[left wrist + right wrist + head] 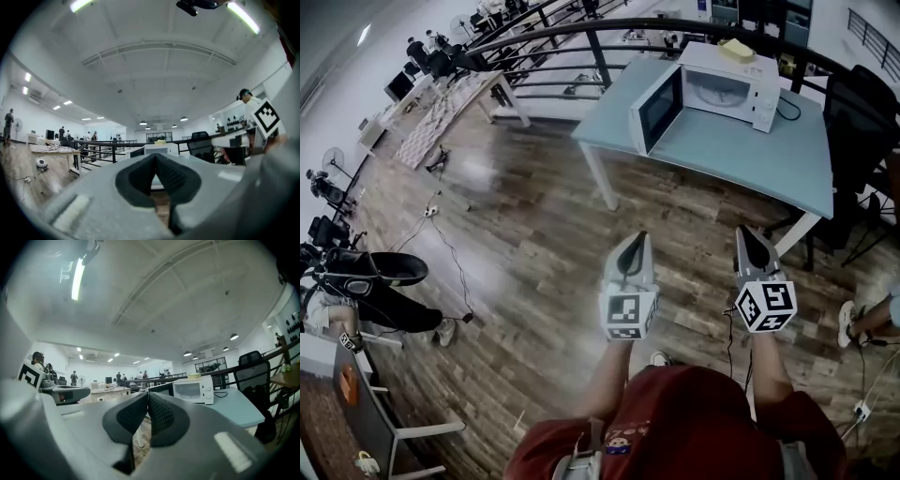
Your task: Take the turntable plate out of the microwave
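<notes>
Floor: a brown wooden plank floor (516, 244) is stretching between the person and the desk, keeping both grippers well apart from it.
Desk: a pale blue-grey rectangular desk (750, 155) is standing ahead and slightly to the right in the head view.
Microwave: a white box-shaped microwave (727, 89) is sitting at the far side of the desk, its open front facing the person.
Door: the dark glass-fronted microwave door (658, 110) is hanging open, swung out on the left side of the cavity.
Turntable plate: it is presumably lying inside the pale cavity; at this range it is too small to make out.
Left gripper: the grey left gripper (636, 240) is pointing level, lining up more with the open door than with the cavity.
Right gripper: the grey right gripper (750, 234) is pointing level and lying nearly in line with the cavity, so it is looking like the nearer one for reaching in.
Fingers: both pairs are pressing together, clenched on nothing.
</notes>
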Action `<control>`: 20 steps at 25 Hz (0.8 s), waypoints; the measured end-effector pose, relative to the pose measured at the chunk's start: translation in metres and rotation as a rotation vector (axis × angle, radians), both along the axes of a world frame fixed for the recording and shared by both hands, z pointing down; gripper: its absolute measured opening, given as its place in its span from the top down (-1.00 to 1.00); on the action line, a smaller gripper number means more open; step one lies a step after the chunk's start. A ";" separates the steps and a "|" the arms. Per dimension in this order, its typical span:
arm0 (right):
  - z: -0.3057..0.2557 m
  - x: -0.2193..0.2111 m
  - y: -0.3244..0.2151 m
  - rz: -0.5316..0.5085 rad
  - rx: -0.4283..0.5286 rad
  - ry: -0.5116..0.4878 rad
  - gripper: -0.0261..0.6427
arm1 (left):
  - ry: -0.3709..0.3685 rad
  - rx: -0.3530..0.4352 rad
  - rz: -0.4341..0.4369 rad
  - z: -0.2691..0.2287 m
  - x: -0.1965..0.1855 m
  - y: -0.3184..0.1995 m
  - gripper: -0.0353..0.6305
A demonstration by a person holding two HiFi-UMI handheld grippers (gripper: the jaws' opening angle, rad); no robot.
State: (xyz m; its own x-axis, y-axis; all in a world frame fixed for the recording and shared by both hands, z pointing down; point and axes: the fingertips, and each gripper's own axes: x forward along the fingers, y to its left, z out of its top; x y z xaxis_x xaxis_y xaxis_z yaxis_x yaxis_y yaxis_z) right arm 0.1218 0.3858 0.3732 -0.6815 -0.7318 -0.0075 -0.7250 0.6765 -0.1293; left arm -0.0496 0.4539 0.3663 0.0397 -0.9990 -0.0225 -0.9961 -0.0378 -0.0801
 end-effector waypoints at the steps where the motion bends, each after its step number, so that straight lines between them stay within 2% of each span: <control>1: 0.000 -0.004 -0.002 0.005 0.003 -0.002 0.92 | -0.001 0.003 0.005 -0.001 -0.004 -0.003 0.90; 11: 0.002 -0.049 -0.018 0.040 0.012 -0.026 0.89 | -0.010 0.026 0.034 -0.004 -0.053 -0.026 0.90; 13: 0.006 -0.055 -0.025 0.034 -0.002 -0.029 0.77 | -0.003 0.017 0.033 0.001 -0.059 -0.033 0.90; 20: 0.024 -0.062 -0.074 0.027 -0.044 -0.037 0.60 | 0.010 -0.013 0.030 0.014 -0.065 -0.079 0.90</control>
State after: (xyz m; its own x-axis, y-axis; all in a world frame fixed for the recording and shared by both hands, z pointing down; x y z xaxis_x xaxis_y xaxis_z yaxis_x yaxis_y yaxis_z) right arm 0.0596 0.3118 0.3972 -0.6610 -0.7504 0.0002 -0.7374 0.6495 -0.1851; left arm -0.1148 0.3747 0.3806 0.0692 -0.9976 -0.0098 -0.9952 -0.0684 -0.0696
